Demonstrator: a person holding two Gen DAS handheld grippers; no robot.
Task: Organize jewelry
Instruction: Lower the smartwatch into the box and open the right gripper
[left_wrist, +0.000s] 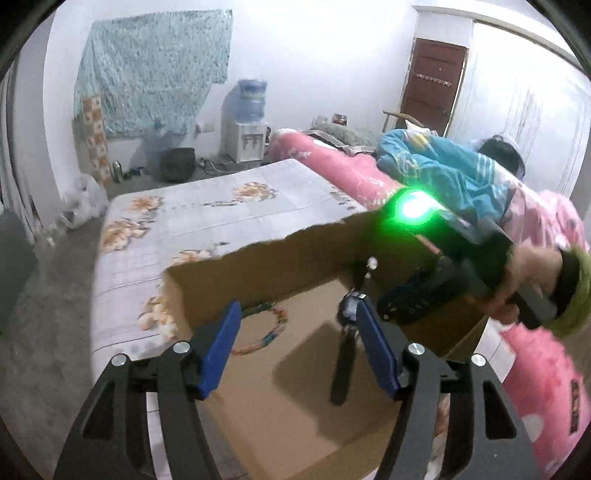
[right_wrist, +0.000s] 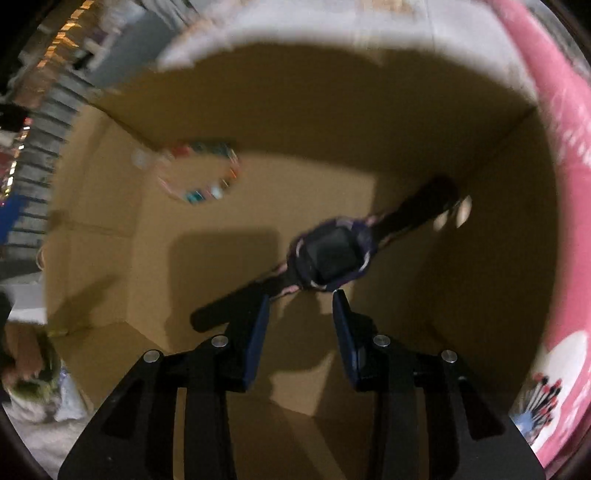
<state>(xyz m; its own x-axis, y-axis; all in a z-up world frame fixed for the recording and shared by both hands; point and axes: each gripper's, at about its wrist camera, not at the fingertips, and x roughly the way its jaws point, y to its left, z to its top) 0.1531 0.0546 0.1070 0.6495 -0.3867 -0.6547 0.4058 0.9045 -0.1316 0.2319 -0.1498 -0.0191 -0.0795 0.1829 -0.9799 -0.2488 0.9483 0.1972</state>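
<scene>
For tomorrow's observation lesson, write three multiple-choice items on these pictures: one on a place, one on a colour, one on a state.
1. Where does the beaded multicoloured bracelet lie?
A. on the brown cardboard box's floor
B. on the floral bedsheet
C. between two fingers

2. What colour is the light on the right gripper's body, seen from the left wrist?
A. red
B. green
C. white

3. How does the right gripper stand to the dark square-faced wristwatch?
A. shut on its strap
B. open, watch beyond its fingertips
C. nowhere near it

Answers: 1 A, cardboard surrounds the bracelet; 2 B, a green glow shows; 3 B, the jaws stand apart with nothing between them.
</scene>
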